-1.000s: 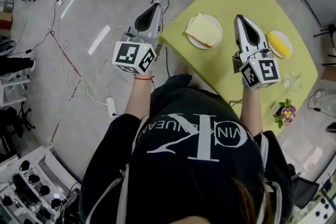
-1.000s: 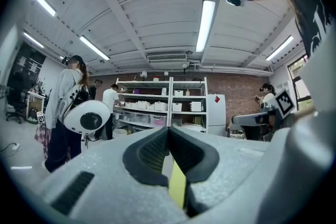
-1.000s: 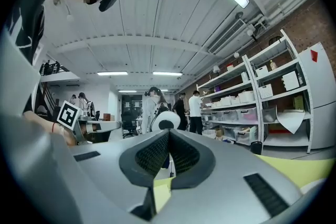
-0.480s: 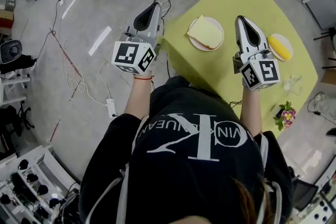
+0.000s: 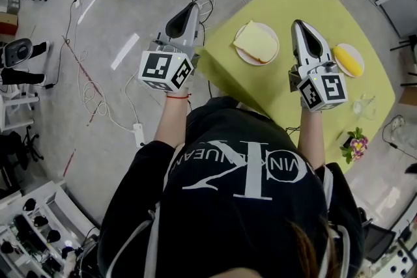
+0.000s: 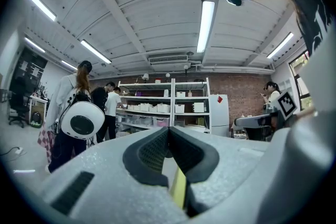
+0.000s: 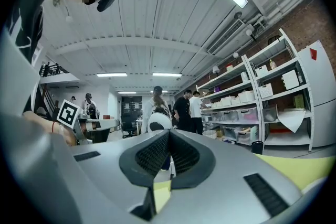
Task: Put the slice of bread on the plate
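A pale slice of bread [image 5: 256, 42] lies on a white plate [image 5: 243, 56] on the yellow-green table [image 5: 280, 88]. My right gripper [image 5: 296, 22] hovers level over the table just right of that plate, jaws shut and empty; in the right gripper view its pads [image 7: 168, 131] meet with nothing between them. My left gripper [image 5: 194, 5] hangs level over the floor beside the table's left corner, left of the plate, also shut and empty, and its jaws [image 6: 168, 128] meet in the left gripper view.
A second white plate with a yellow food item [image 5: 347, 58] sits right of the right gripper. A clear glass [image 5: 362, 103] and a small flower pot [image 5: 356, 140] stand near the table's right edge. Cables [image 5: 85, 84] trail across the floor. People stand by shelves [image 6: 157, 110].
Both grippers hold still and stay shut. The bread rests on the plate throughout. Only the head view drifts slightly.
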`<state>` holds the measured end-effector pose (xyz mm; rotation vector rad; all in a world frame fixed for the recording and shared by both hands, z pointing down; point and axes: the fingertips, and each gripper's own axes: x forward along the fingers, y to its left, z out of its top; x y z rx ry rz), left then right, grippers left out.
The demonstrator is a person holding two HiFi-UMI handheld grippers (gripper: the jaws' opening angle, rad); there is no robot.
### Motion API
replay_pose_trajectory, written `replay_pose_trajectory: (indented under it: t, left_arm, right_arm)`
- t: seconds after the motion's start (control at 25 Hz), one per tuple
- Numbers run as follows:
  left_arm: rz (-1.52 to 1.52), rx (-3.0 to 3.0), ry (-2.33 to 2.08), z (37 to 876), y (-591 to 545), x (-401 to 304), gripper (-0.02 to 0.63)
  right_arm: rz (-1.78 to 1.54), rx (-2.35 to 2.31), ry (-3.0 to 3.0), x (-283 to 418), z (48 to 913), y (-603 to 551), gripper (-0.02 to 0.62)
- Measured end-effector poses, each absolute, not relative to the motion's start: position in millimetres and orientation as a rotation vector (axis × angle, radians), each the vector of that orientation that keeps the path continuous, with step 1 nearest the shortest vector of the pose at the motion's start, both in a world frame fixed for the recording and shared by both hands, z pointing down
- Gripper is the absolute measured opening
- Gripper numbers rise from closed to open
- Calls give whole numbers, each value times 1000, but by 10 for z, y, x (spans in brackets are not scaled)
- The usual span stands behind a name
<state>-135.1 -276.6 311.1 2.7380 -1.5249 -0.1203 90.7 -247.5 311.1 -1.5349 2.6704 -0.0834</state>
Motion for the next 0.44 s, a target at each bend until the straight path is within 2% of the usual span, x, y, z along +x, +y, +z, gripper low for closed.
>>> replay_pose_trajectory:
  t: [0.44]
  left_arm:
    - [-108, 2733, -1521, 3128, -2860, -1342, 11]
  right_arm:
    - [-111, -1540, 2667, 909, 3151, -2551, 0]
